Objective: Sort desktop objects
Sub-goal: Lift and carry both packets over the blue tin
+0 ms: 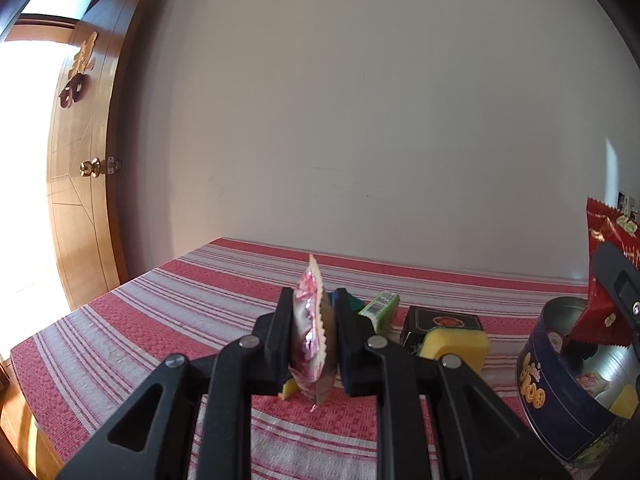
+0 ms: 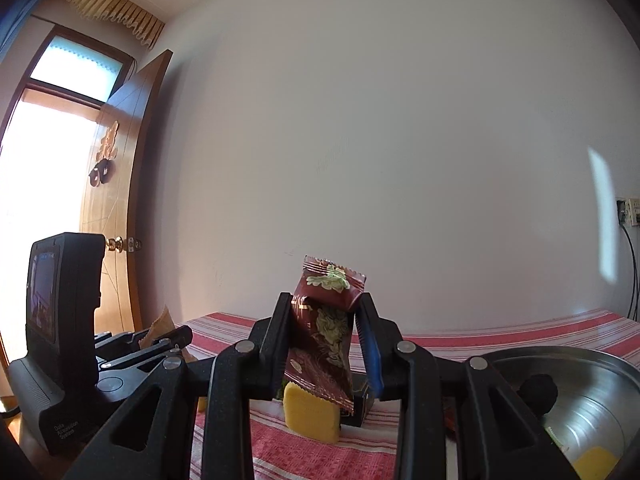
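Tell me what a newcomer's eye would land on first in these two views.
First, the two packets held up off the red-striped tablecloth: the left gripper pinches a pink snack packet edge-on, and the right gripper clamps a dark red snack packet. Next, the round blue tin at the right, open, with the red packet over it, and a yellow sponge beside a black box.

tin [image 1: 560, 412]: cut off at right edge | contents partly hidden, possibly sponge | dark box [image 1: 440, 322]: print too small
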